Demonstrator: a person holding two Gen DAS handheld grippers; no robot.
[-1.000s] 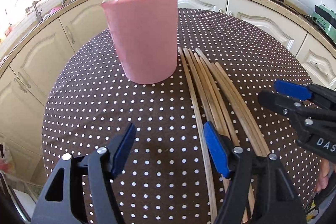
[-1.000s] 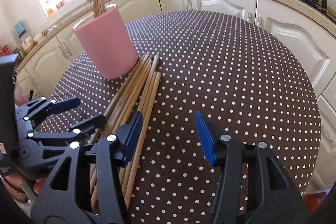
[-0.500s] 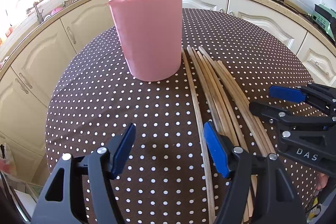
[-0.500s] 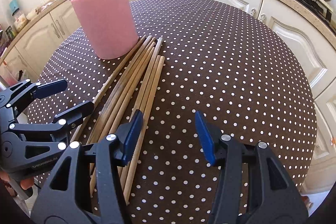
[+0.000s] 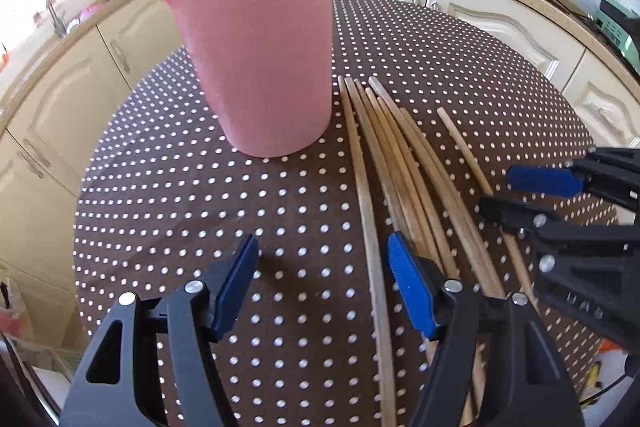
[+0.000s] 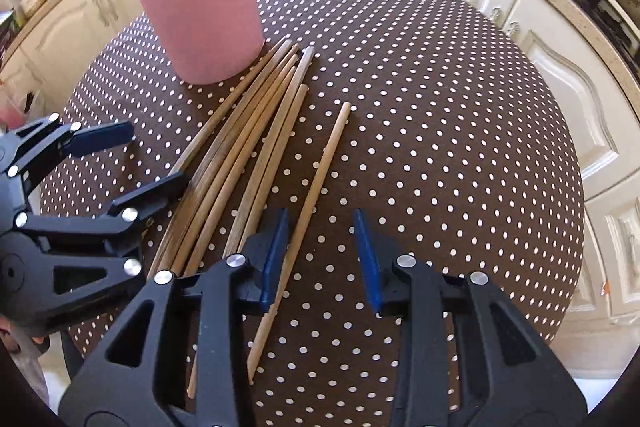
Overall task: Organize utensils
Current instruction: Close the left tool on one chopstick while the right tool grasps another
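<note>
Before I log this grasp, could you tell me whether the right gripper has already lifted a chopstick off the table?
No; in the right wrist view the lone chopstick lies flat on the dotted tablecloth, alongside one blue pad, with the right gripper unclamped.

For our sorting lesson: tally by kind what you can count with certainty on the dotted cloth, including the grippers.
Pink cup: 1
Grippers: 2 (left gripper, right gripper)
Chopstick lying apart: 1
Bunched chopsticks: overlapping, no sure count
Total counted: 4
</note>
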